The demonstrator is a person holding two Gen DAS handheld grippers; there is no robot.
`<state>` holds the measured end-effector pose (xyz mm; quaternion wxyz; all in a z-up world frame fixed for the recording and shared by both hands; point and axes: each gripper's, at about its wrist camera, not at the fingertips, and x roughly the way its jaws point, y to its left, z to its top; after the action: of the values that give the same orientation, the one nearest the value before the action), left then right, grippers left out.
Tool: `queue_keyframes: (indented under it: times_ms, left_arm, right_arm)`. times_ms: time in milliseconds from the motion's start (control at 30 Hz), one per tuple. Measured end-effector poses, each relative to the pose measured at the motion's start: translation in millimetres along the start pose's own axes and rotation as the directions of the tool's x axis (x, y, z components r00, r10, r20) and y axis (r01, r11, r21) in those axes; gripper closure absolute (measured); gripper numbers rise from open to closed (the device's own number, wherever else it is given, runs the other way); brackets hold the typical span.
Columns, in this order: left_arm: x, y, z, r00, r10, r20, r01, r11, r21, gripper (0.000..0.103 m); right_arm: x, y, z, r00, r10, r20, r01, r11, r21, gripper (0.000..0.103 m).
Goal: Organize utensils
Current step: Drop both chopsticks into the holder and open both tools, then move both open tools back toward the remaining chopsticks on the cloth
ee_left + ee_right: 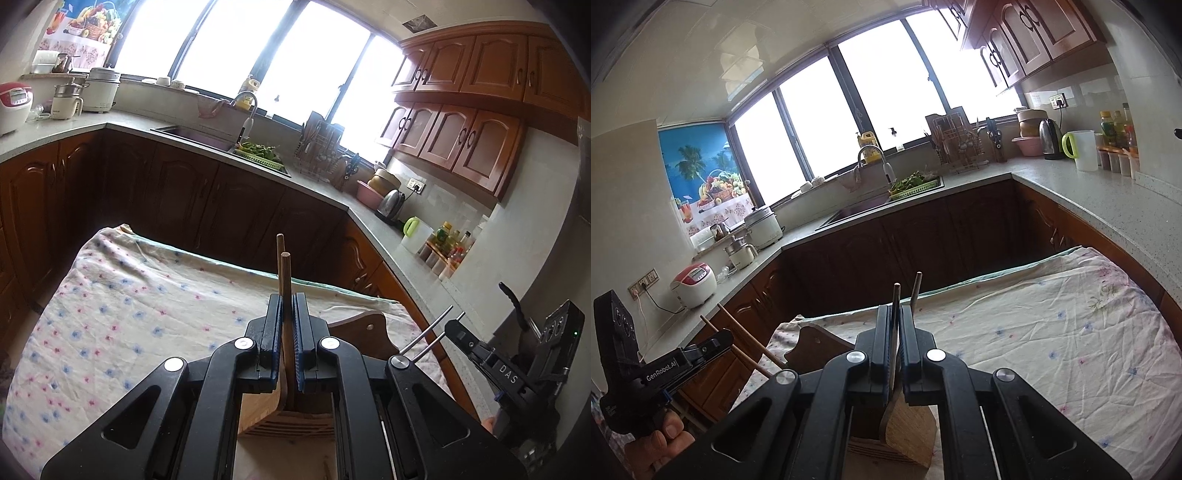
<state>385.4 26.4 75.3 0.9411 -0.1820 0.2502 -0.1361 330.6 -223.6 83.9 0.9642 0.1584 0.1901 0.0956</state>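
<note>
Between my left jaws [287, 339] stood a pair of wooden chopsticks [284, 280], clamped tight, tips rising past the pads. My right jaws [896, 343] were likewise shut on a darker pair of chopsticks [896, 306]. Below both sat a wooden utensil holder [912, 435] on the flowered cloth [129, 306] covering the table, toward its near edge. Beyond the table's far edge ran brown kitchen cabinets [184, 199].

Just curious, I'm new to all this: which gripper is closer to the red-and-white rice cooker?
Left. The left gripper is on the same side as the rice cooker, just in front of its counter; the right gripper is further over, beyond the left one.
</note>
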Motion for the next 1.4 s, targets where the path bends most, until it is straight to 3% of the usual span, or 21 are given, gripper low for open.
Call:
queue_keyframes:
  times_ms: [200,267,300,333,367,400,500,600,633,1067,1400]
  left_arm:
    - [0,-1,3,1.0,0.001,-0.022,0.0,1.0,0.005,0.098]
    - [-1,0,3,0.999,0.004,-0.036,-0.004,1.0,0.0,0.088]
    - [-3,1,3,0.999,0.011,-0.037,-0.011,1.0,-0.007,0.071]
    - [-7,3,3,0.999,0.025,-0.034,-0.025,1.0,-0.016,0.047]
    - [-11,4,2,0.999,0.03,-0.023,-0.03,0.999,-0.026,0.039]
    - [-16,6,1,0.999,0.031,-0.011,-0.031,0.999,-0.032,0.032]
    - [-26,9,-4,0.997,0.068,-0.025,-0.069,0.997,-0.028,0.017]
    - [-36,14,-11,0.996,0.078,-0.034,-0.079,0.996,-0.031,0.017]
    - [-40,15,-14,0.996,0.084,-0.041,-0.085,0.996,-0.032,0.016]
    - [-88,10,-67,0.986,0.118,-0.121,-0.118,0.993,0.007,0.016]
    - [-113,3,-138,0.959,0.113,-0.26,-0.104,0.993,0.048,0.016]
  right_arm:
    - [1,-1,1,1.0,0.002,-0.009,-0.002,1.0,0.005,0.096]
    - [1,0,2,1.0,0.013,-0.012,-0.013,1.0,0.007,0.093]
    - [-1,-1,2,1.0,0.025,-0.008,-0.025,1.0,0.008,0.09]
    - [-3,0,2,0.999,0.032,-0.002,-0.032,0.999,0.007,0.087]
    - [-6,1,2,0.999,0.035,0.007,-0.035,0.999,0.002,0.07]
    - [-10,1,2,0.999,0.04,0.019,-0.04,0.999,-0.002,0.047]
    - [-26,3,1,0.996,0.063,0.07,-0.063,0.998,-0.008,0.027]
    - [-39,3,0,0.994,0.073,0.082,-0.072,0.997,-0.009,0.009]
    - [-42,3,-1,0.994,0.079,0.079,-0.079,0.997,-0.003,0.008]
    - [-91,-17,-30,0.997,0.071,0.0,-0.071,0.993,0.089,0.007]
    - [-151,-59,-102,0.993,-0.015,-0.116,0.037,0.982,0.187,0.004]
